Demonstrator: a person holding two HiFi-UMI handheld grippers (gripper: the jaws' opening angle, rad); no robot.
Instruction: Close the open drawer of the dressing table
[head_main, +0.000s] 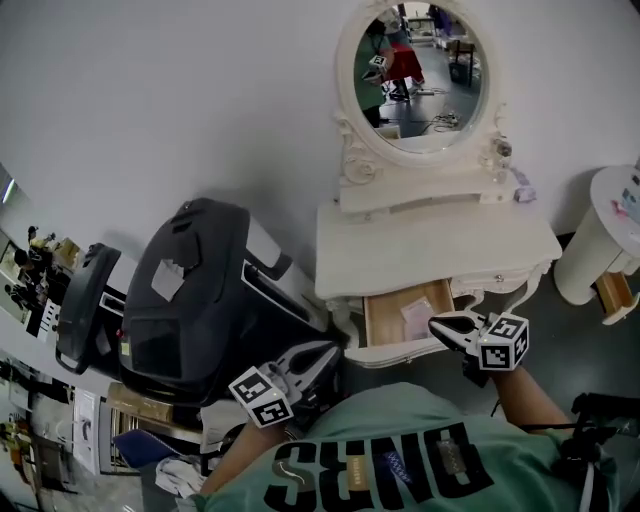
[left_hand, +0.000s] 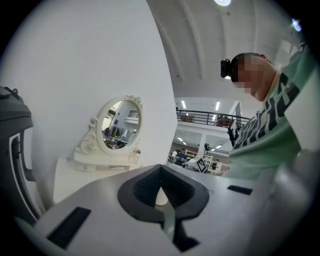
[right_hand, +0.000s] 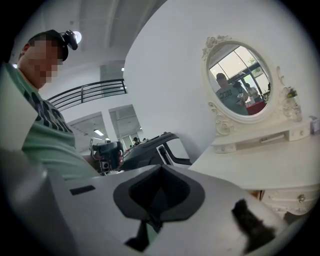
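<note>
The white dressing table (head_main: 430, 245) with an oval mirror (head_main: 425, 75) stands against the wall. Its middle drawer (head_main: 400, 318) is pulled out, showing a wooden bottom with a pale packet (head_main: 417, 318) inside. My right gripper (head_main: 437, 322) is shut and empty, with its tips over the drawer's right front corner. My left gripper (head_main: 333, 352) is lower left of the drawer, apart from it, shut with nothing in it. In the right gripper view the shut gripper (right_hand: 161, 168) points past the table top (right_hand: 260, 162). The left gripper (left_hand: 161, 168) faces the mirror (left_hand: 120, 125) from the side.
A large black ride-on toy car (head_main: 200, 290) stands close to the table's left side. A white round side table (head_main: 605, 235) with a small open drawer (head_main: 613, 293) is at the right. Shelves with clutter (head_main: 40, 270) line the far left.
</note>
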